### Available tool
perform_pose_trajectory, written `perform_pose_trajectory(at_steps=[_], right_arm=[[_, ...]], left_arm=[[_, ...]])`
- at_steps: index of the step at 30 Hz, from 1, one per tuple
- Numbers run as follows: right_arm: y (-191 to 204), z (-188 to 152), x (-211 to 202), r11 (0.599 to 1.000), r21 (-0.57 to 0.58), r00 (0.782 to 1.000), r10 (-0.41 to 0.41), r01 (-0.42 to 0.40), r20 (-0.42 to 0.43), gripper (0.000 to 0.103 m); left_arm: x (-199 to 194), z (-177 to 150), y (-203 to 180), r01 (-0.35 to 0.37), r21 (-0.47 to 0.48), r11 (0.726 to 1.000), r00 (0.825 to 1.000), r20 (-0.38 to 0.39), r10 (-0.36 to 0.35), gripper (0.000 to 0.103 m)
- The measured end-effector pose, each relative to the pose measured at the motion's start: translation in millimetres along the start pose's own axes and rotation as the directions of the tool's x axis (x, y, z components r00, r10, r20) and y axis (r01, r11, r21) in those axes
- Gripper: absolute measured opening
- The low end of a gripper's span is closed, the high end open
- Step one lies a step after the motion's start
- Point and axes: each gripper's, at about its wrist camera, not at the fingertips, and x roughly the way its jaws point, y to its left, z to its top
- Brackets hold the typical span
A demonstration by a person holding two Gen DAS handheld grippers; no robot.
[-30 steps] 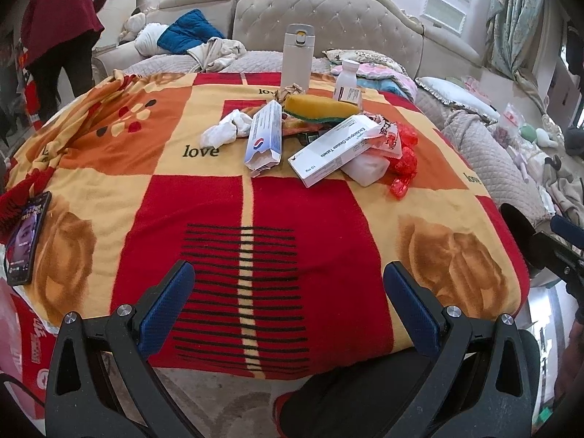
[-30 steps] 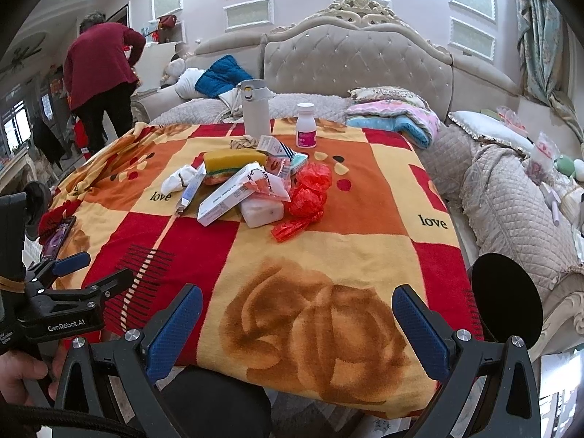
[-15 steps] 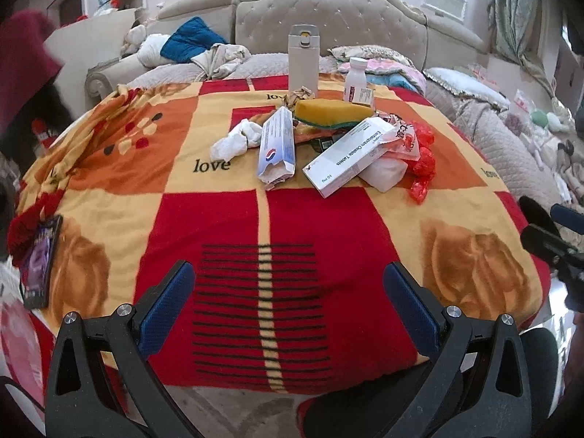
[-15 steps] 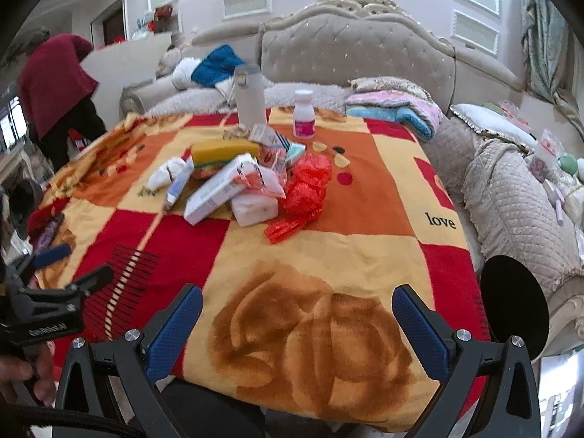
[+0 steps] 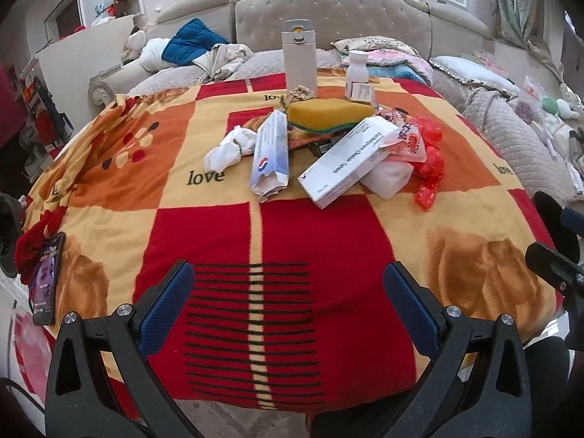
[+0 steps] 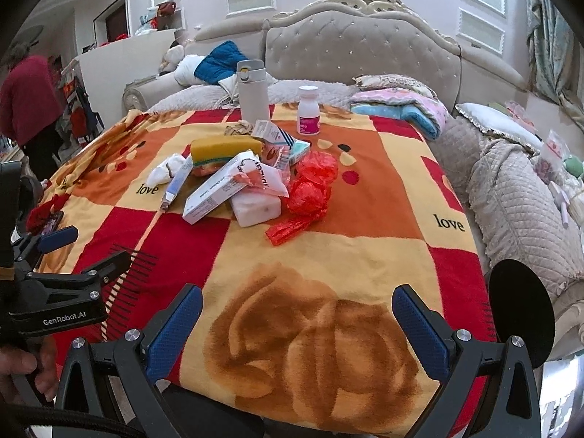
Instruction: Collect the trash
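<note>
A heap of trash lies mid-table on the red and yellow blanket (image 5: 292, 233): a white tablet box (image 5: 346, 162) (image 6: 215, 193), a torn toothpaste carton (image 5: 270, 153), crumpled white tissue (image 5: 228, 148) (image 6: 164, 169), a yellow sponge (image 5: 330, 113) (image 6: 222, 149), a white foam block (image 6: 257, 208) and red plastic wrap (image 5: 429, 157) (image 6: 310, 189). My left gripper (image 5: 288, 306) hovers open over the near edge, well short of the heap. My right gripper (image 6: 297, 325) is open too, over the brown rose print, nothing between its fingers.
A grey flask (image 5: 299, 56) (image 6: 252, 89) and a white pill bottle (image 5: 357, 73) (image 6: 308, 109) stand behind the heap. A phone (image 5: 45, 279) lies at the table's left edge. Sofas with pillows ring the table. A person in red (image 6: 29, 109) stands far left.
Both grippers have moved forward toward the table, so the heap looks nearer and larger. The jaws stayed open. The person in red left the left wrist view.
</note>
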Motion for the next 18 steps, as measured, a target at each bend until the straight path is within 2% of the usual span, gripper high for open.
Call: perform_pose_trajectory(at_steps=[11,14,18], right_arm=[[-0.6,-5.0,10.0,1.000,0.002,1.000,-0.004,0.004,-0.024,0.103],[-1.1,-6.9,15.0,1.000,0.000,0.999,-0.004,0.004,-0.034,0.103],[-3.0,-8.0,21.2,1.000,0.005,0.999,-0.002,0.002,-0.043,0.103]], left_arm=[[23.3,-0.7,15.5,0.005,-0.016,1.000,1.000,0.005,-0.005,0.103],[39.4,14.1,26.6,0.005,-0.016,1.000,0.999,0.033,-0.004,0.103],[68.0,47.2,39.0,0.058,-0.052,0.997,0.997,0.052,-0.055,0.103]])
